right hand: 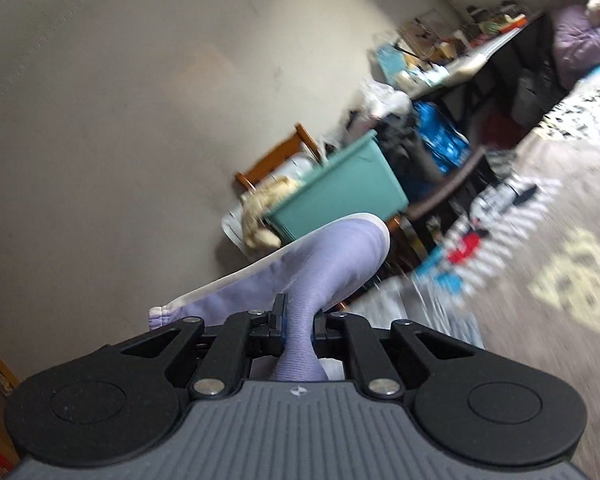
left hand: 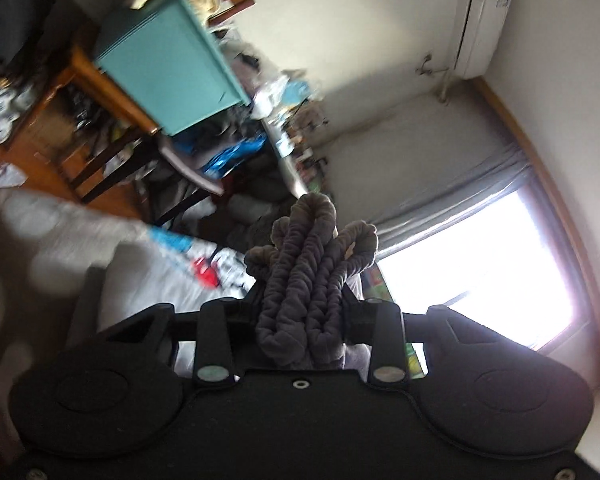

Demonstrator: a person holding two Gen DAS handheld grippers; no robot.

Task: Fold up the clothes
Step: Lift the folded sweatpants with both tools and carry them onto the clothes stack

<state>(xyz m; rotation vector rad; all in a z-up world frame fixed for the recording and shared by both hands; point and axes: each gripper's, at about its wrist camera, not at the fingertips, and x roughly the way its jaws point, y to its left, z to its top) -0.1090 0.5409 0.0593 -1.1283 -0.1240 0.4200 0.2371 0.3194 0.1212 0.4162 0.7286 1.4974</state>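
Two gripped garments, grey waistband (left hand: 308, 276) and lilac cloth (right hand: 320, 268), pointing forward.

Teal bin (left hand: 168, 60): on a wooden chair (left hand: 112, 100), cream fabric heaped just beside it.
Desk (right hand: 452, 68): cluttered, along the wall.
Air conditioner (left hand: 482, 26): high on the wall.
Window (left hand: 480, 264): bright, grey curtain (left hand: 460, 192) along its edge.
Bed (right hand: 540, 216): patterned cover.

Teal bin (right hand: 340, 196) ahead; cluttered desk (right hand: 460, 60) beyond; wall side open.
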